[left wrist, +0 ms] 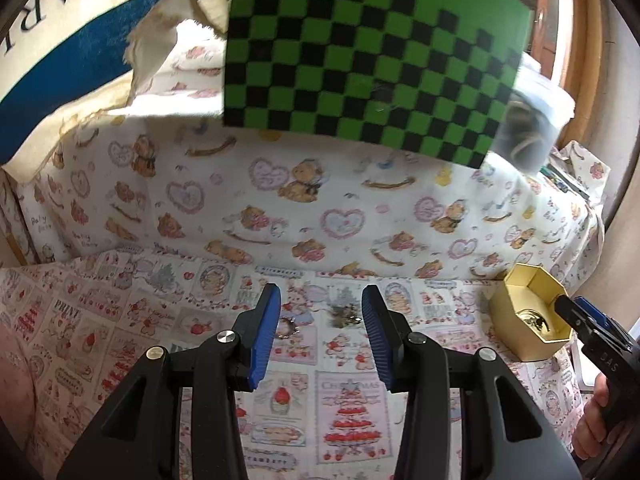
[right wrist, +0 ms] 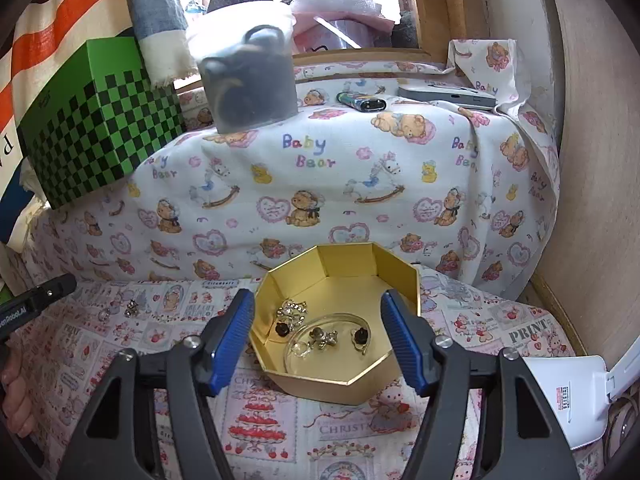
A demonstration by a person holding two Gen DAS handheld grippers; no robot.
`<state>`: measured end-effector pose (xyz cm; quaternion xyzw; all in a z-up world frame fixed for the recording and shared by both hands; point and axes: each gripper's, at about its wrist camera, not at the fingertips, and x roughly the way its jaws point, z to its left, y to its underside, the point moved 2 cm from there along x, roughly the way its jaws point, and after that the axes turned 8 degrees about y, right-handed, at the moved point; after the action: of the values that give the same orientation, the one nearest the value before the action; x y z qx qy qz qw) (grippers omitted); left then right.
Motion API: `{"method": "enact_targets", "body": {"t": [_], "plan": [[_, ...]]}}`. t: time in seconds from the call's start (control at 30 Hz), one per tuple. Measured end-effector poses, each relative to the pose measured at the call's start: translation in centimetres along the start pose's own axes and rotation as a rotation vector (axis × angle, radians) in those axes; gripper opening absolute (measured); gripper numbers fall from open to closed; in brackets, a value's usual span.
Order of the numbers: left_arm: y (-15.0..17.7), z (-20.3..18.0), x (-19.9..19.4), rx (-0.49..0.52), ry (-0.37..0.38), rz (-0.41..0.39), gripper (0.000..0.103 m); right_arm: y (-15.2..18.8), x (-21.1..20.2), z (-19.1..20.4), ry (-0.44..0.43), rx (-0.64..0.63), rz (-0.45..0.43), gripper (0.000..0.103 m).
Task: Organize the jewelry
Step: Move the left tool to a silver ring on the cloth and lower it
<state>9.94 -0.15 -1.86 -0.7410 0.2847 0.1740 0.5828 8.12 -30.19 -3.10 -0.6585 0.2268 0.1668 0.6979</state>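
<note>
Jewelry [left wrist: 344, 316] lies loose on the table [left wrist: 120, 320], a small glittering cluster with a ring [left wrist: 287, 326] just beside it at its nine o'clock. Both sit just ahead of the left gripper [left wrist: 322, 300], whose blue jaws are spread wide with nothing between them. The printed cloth under the pieces is busy with red and pink pictures, so the small metal items are hard to pick out against it.

At three o'clock in the left view stands a gold box [left wrist: 520, 312], octagonal and open-topped. The right gripper [right wrist: 318, 304] hovers over this box [right wrist: 396, 272], its jaws also released and empty, one on each side of the box. Inside are several pieces [right wrist: 320, 336]: a sparkling cluster at ten o'clock, dark studs, and a clear curved hoop.

Likely troubles, as a judgement. The loose cluster is small and lies flat, so the left jaws could close on cloth instead, bunching it and dragging the ring away. A grip on one link may let the rest dangle and snag. The pieces could slip out on the way to the box. The two grippers are close at the box, so they could knock together or tip it, spilling what is stored. A green checkered box [left wrist: 360, 52] sits on the raised ledge behind.
</note>
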Motion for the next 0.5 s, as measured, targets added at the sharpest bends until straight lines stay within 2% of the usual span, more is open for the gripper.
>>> {"method": "enact_targets", "body": {"t": [0.13, 0.2, 0.27, 0.5], "plan": [[0.2, 1.6, 1.1, -0.042, -0.018, 0.045, 0.042, 0.0, 0.0, -0.1, 0.008, -0.003, 0.005, 0.064], [0.2, 2.5, 1.7, -0.077, 0.009, 0.081, 0.056, -0.1, 0.1, -0.1, 0.007, 0.001, 0.009, 0.064], [0.2, 3.6, 1.8, -0.136, 0.018, 0.085, 0.061, 0.0, 0.1, -0.1, 0.012, -0.001, 0.011, 0.064], [0.3, 6.2, 2.1, -0.19, -0.022, 0.083, 0.061, 0.1, 0.1, 0.2, 0.025, -0.012, 0.012, 0.065]]}}
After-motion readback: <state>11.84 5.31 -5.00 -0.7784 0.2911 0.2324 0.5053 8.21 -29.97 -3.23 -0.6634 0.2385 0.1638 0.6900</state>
